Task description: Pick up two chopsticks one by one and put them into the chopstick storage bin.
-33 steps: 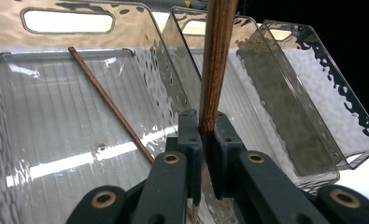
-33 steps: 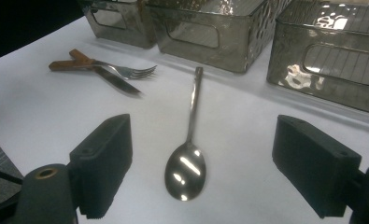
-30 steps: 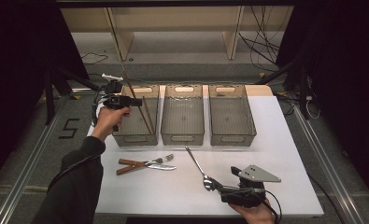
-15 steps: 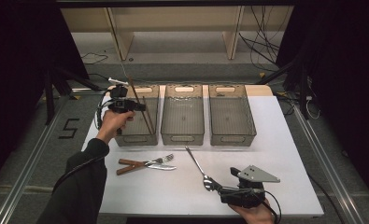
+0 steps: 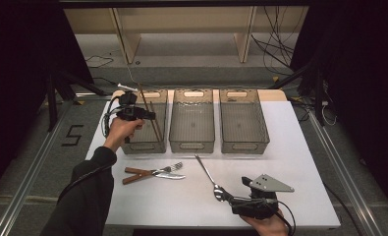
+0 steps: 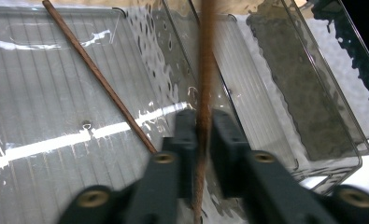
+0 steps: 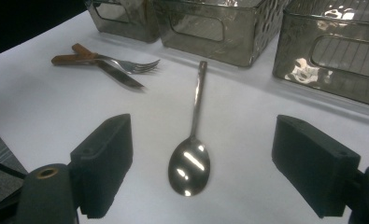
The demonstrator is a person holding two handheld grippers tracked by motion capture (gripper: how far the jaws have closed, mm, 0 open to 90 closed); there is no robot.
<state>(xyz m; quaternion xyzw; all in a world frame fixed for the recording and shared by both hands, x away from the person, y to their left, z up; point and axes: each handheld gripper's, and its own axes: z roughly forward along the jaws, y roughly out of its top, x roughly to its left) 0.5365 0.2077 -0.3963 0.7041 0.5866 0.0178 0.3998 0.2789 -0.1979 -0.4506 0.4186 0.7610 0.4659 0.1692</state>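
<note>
Lining a white table (image 5: pixel 299 147), three bins (image 5: pixel 192 119) face shelving (image 5: pixel 181 29).

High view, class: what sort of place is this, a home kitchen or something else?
Probably a lab or recording rig, not a kitchen: a white table with three bins in a row, cables on the floor behind, a "5" marked on the floor, and dark surroundings.

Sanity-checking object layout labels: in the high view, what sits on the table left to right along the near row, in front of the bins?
Wooden-handled knife and fork, lying crossed, → spoon → right gripper, jaws open around the spoon's bowl.
</note>
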